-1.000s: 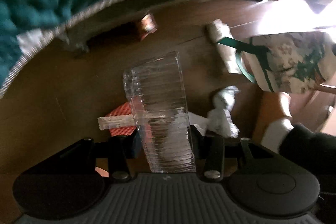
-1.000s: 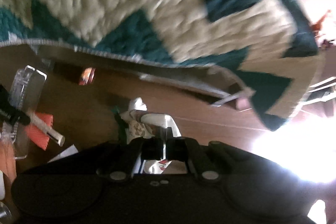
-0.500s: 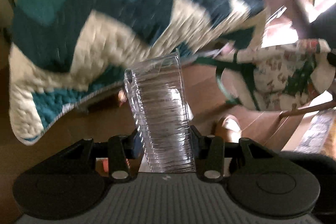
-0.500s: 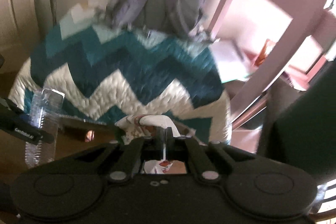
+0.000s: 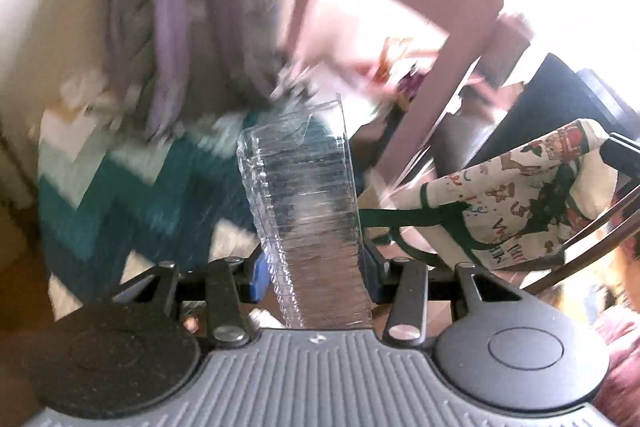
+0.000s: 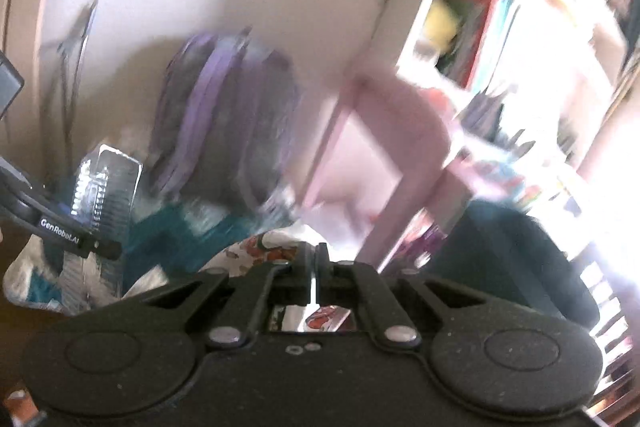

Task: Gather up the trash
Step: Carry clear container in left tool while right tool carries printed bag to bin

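Two handheld grippers are raised in a blurred bedroom scene; the left gripper (image 5: 316, 275) grasps a clear plastic container (image 5: 308, 211), ribbed and see-through, which stands upright between its fingers with a pad pressed against each side; seen from the right wrist camera, the same container (image 6: 106, 191) appears at the far left, held in the left gripper's dark arm; the right gripper (image 6: 316, 259) has its fingers clenched tight together, pinching the edge of a printed fabric bag (image 6: 276, 247), white with red and green cartoon figures; from the left wrist camera the bag (image 5: 516, 195) hangs to the right of the container, with dark green straps (image 5: 416, 217) trailing toward the middle of the view; behind the container lies a quilt (image 5: 132, 195) with a teal and white zigzag pattern; a purple and grey backpack (image 5: 184, 23) hangs against the pale wall above it; to the right stands a pink chair (image 5: 440, 39); the right wrist camera also shows a white bookshelf (image 6: 520, 27) full of coloured books, washed out by strong light.
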